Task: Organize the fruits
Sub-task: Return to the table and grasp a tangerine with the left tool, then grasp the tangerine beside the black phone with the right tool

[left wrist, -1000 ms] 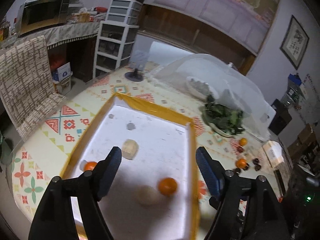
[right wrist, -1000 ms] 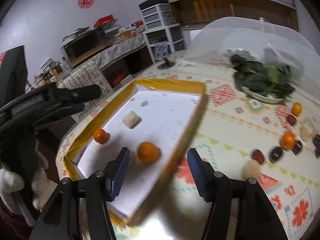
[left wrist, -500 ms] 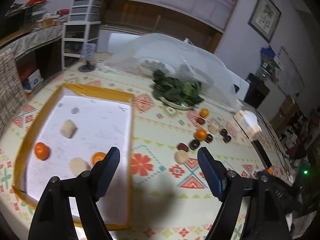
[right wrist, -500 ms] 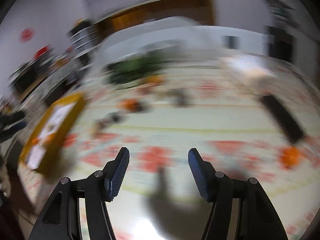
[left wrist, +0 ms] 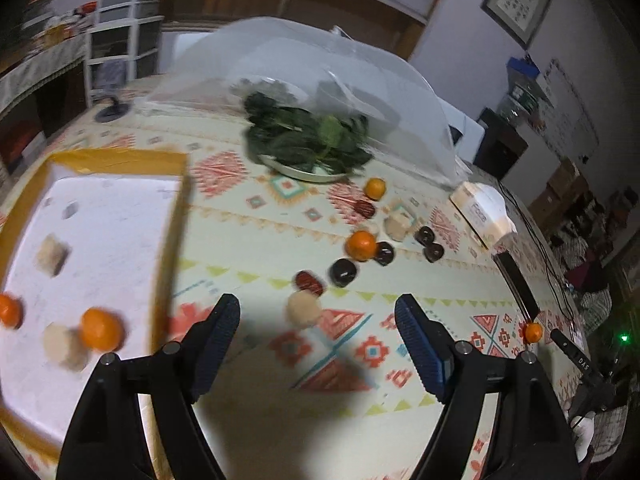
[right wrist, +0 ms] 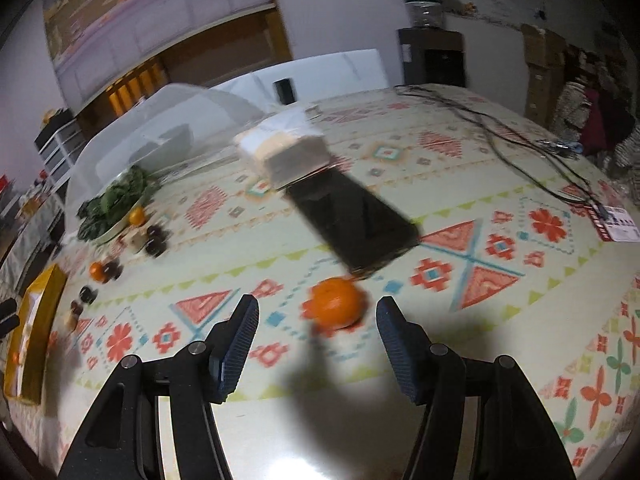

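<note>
A yellow-rimmed white tray [left wrist: 120, 158] at the left holds two oranges [left wrist: 100, 329] and two pale fruits [left wrist: 51, 256]. Loose fruits lie on the patterned cloth: a pale round one [left wrist: 304, 309], a red date [left wrist: 309, 282], dark round ones [left wrist: 343, 271] and oranges [left wrist: 361, 245]. My left gripper [left wrist: 318, 320] is open just short of the pale round fruit, nothing between its fingers. My right gripper [right wrist: 314, 320] is open too, with a lone orange [right wrist: 337, 303] on the cloth just beyond its fingertips, untouched.
A plate of dark greens [left wrist: 310, 148] sits under a clear mesh dome [left wrist: 320, 80]. A tissue box [right wrist: 286, 152] and a black flat device [right wrist: 352, 220] lie behind the lone orange. Cables [right wrist: 500, 136] run across the far right of the table.
Both grippers have swung right, away from the tray. The left now faces the loose fruits at mid-table; the right has travelled to the lone orange near the black device.
</note>
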Demonstrator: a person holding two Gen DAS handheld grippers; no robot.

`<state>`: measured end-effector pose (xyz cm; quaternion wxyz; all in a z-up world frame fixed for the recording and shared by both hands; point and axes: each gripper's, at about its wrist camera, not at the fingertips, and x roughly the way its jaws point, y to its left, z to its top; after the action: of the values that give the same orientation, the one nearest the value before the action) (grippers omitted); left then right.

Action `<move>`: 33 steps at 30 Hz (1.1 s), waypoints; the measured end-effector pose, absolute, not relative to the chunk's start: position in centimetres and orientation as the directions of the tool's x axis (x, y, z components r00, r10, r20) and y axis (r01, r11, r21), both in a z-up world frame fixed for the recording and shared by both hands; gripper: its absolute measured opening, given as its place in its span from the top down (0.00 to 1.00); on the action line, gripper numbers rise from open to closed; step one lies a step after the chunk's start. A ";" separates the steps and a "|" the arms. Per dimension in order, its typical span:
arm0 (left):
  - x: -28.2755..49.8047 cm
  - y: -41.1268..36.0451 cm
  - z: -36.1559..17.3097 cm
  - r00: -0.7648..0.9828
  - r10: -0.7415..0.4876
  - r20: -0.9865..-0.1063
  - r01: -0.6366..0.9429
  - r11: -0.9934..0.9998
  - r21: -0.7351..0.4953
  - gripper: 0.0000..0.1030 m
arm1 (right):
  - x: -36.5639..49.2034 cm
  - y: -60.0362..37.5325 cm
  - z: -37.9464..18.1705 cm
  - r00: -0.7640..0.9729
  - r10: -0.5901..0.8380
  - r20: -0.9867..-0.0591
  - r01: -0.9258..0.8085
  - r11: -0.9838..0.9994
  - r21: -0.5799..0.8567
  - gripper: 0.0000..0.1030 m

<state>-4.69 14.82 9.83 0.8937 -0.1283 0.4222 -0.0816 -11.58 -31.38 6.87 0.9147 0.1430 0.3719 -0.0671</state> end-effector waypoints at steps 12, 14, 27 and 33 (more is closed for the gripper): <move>6.1 8.4 4.7 0.515 -0.317 -0.796 0.129 0.947 -0.293 0.43 | -10.9 -35.7 4.2 0.681 0.043 -0.731 0.269 0.914 0.304 0.36; 6.5 7.8 4.0 0.500 -0.313 -0.807 0.130 0.949 -0.287 0.43 | -10.4 -35.5 3.9 0.675 0.055 -0.736 0.256 0.917 0.304 0.36; 7.2 6.3 3.0 0.503 -0.271 -0.820 0.145 0.962 -0.230 0.69 | -7.8 -33.1 3.6 0.661 0.152 -0.735 0.172 0.923 0.346 0.36; 7.0 7.5 3.4 0.500 -0.298 -0.813 0.135 0.954 -0.266 0.71 | -6.6 -31.1 3.0 0.647 0.172 -0.743 0.142 0.930 0.339 0.39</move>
<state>6.97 7.46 3.36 0.8620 -0.0838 0.4838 -0.1255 -6.65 -31.09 3.02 0.8879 0.1868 0.4202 0.0084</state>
